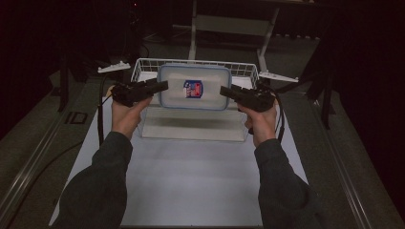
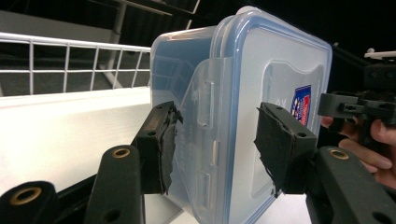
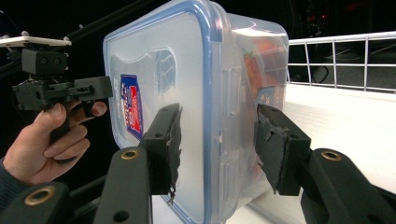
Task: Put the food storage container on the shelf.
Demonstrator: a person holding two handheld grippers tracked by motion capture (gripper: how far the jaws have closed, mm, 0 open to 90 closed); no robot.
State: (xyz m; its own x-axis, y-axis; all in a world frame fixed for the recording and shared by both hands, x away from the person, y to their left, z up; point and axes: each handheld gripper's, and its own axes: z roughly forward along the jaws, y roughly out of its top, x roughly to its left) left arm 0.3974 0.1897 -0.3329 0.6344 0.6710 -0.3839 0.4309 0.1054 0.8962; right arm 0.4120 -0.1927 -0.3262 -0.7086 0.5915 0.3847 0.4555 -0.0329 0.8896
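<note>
**benchwatcher:** High view is showing the plastic container (image 1: 194, 87) hanging in the air between the two tools — left gripper (image 1: 161, 86) on one short end, right gripper (image 1: 225, 90) on the other. It's sitting above the white wire basket (image 1: 143, 64), lid facing up, blue sticker on top.

**tinkr_02:** Are they actually clamping it, or just bracketing it?

**benchwatcher:** Left gripper view is showing the jaws straddling the clear side latch (image 2: 208, 116), one pad on the tub side, one on the lid side. The near pad is looking pressed in, but the other one seems to have a sliver of gap, so I can't say for sure it's pinching. Same story on the right — jaws either side of the latch (image 3: 229, 116), contact unclear. Something orange is showing through the wall.

**tinkr_02:** So what step is this?

**benchwatcher:** I'm guessing it's mid-carry — lifting the box over the basket. Next move is needing both hands travelling level together, or an end is slipping off.
</note>
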